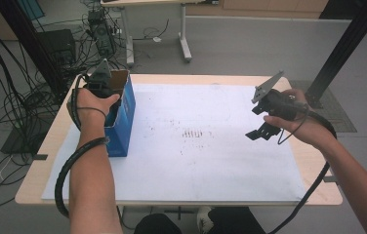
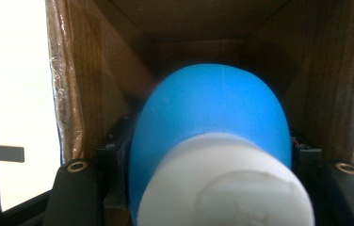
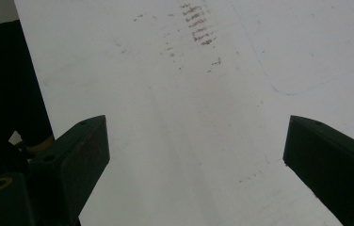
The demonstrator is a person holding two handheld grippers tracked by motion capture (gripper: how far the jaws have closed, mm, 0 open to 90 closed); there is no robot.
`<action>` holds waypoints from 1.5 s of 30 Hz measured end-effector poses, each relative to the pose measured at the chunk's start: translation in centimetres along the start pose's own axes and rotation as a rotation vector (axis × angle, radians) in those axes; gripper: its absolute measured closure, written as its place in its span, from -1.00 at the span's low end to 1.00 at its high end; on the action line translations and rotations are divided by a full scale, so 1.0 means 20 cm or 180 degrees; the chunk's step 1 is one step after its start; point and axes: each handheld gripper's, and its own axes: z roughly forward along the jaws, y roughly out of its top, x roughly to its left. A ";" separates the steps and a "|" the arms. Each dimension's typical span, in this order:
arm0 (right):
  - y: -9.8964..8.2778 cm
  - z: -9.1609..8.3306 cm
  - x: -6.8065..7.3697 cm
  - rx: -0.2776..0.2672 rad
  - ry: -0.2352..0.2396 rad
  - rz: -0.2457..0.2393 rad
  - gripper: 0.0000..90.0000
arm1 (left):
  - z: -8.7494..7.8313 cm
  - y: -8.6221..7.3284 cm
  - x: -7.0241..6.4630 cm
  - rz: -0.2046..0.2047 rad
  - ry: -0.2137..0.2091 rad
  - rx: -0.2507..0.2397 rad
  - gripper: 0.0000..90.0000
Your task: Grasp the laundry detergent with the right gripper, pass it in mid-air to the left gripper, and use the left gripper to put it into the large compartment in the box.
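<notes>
- Forearms of the person enter from the near edge of the high view, each with a black cable trailing along it.
- White paper sheet [image 1: 181,161] covers most of the wooden bench [image 1: 40,161]; a patch of brownish marks [image 1: 193,133] lies near its middle, and a faint blue outline [image 3: 307,70] shows on it in the right gripper view.
- Right tongs [image 1: 259,132], held in the right hand [image 1: 294,122] above the right part of the sheet, point down and toward the middle; the two black jaws stand wide apart with nothing between them, only stained paper beneath.
- Blue cardboard box [image 1: 123,117] stands upright on the left part of the sheet, its open top facing up and its brown inner walls [image 2: 104,70] visible.
- Left tongs [image 1: 101,87], gripped by the left hand [image 1: 91,105], reach down into the open top of the box; the grey three-cornered plate rises above the rim.
- Blue bottle [image 2: 213,113] with a white ribbed cap [image 2: 227,183] sits clamped between the jaws of the left tongs, cap end toward the camera, body pointing into the box; it lies inside the box, between the brown walls.
- Grey floor beyond the bench carries tangled black cables [image 1: 6,97] at far left and the legs of a second table [image 1: 184,39].
</notes>
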 end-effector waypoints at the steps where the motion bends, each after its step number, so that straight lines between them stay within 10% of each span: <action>1: 0.00 0.00 0.00 0.0000 0.0000 0.0004 -0.83 | 0.00 0.00 0.00 0.0001 0.0000 0.0003 -0.19; 45: 0.01 -0.01 0.01 -0.0026 -0.0013 -0.0008 -0.83 | 0.00 -0.01 0.00 -0.0028 -0.0003 -0.0029 -0.20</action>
